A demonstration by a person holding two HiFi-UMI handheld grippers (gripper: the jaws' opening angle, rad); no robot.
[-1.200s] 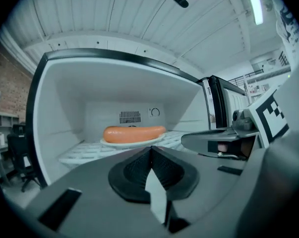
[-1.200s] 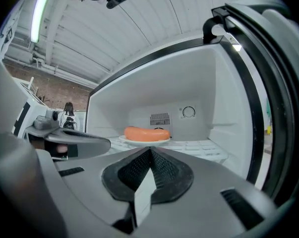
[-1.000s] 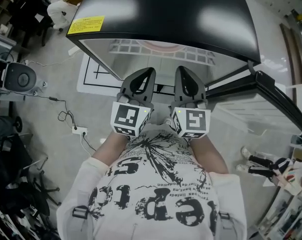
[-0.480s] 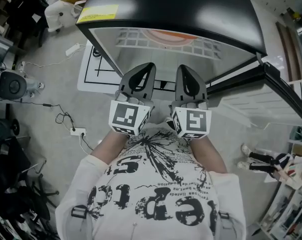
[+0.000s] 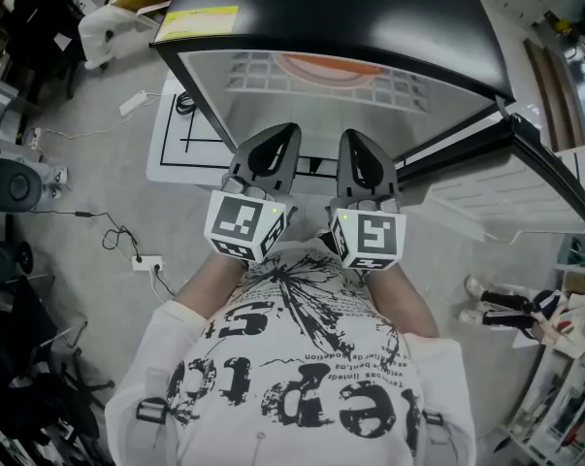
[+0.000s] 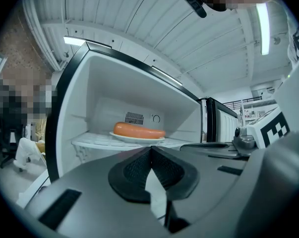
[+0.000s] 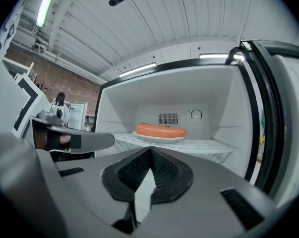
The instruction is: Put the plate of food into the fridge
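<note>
A white plate point(image 6: 134, 139) with a long orange sausage point(image 6: 138, 131) rests on the wire shelf point(image 7: 209, 145) inside the open fridge point(image 5: 350, 17). In the head view the plate point(image 5: 323, 65) shows just under the black fridge top. My left gripper point(image 5: 269, 151) and right gripper point(image 5: 364, 155) are side by side close to the chest, well short of the shelf. Both are shut and hold nothing. In the left gripper view its tips point(image 6: 150, 150) meet below the plate. In the right gripper view its tips point(image 7: 150, 151) meet the same way.
The fridge door point(image 5: 505, 187) stands swung open at the right. On the floor to the left lie a white mat with black lines point(image 5: 176, 139), a power strip point(image 5: 142, 262) with cables and a round black device point(image 5: 11, 183). Shelves with clutter point(image 5: 564, 396) stand at the lower right.
The head view has shifted a little, so the plate on the shelf shows more. Both grippers keep the same shut, empty pose in front of the chest.
</note>
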